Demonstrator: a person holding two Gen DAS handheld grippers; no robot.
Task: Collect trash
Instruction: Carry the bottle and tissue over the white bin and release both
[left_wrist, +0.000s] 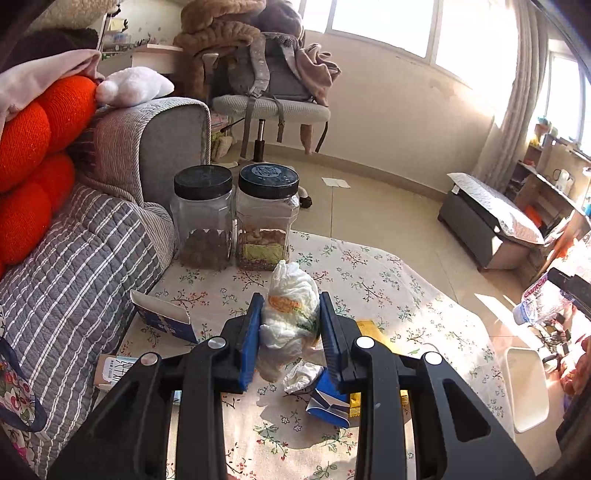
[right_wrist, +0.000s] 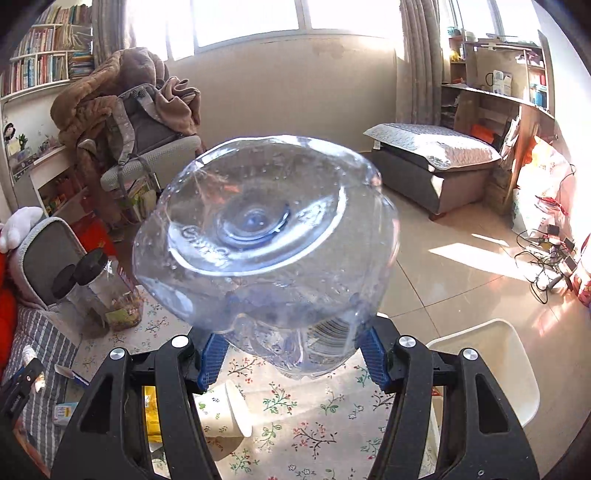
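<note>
My left gripper (left_wrist: 290, 325) is shut on a crumpled white plastic wrapper (left_wrist: 290, 314) with orange and green print, held just above the floral tablecloth (left_wrist: 369, 266). A small white crumpled scrap (left_wrist: 303, 374), a blue carton piece (left_wrist: 328, 402) and a yellow packet (left_wrist: 369, 330) lie below it. My right gripper (right_wrist: 291, 354) is shut on a clear empty plastic bottle (right_wrist: 266, 236), bottom toward the camera, held above the table. The bottle also shows at the right edge of the left wrist view (left_wrist: 543, 299). A paper cup (right_wrist: 229, 410) lies on its side under the right gripper.
Two black-lidded clear jars (left_wrist: 236, 218) stand at the table's far edge. An open blue-and-white box (left_wrist: 166, 317) lies at the left edge by the grey striped sofa (left_wrist: 74, 280). A white bin (right_wrist: 491, 369) stands on the floor right of the table. Cables (right_wrist: 546, 254) lie on the floor.
</note>
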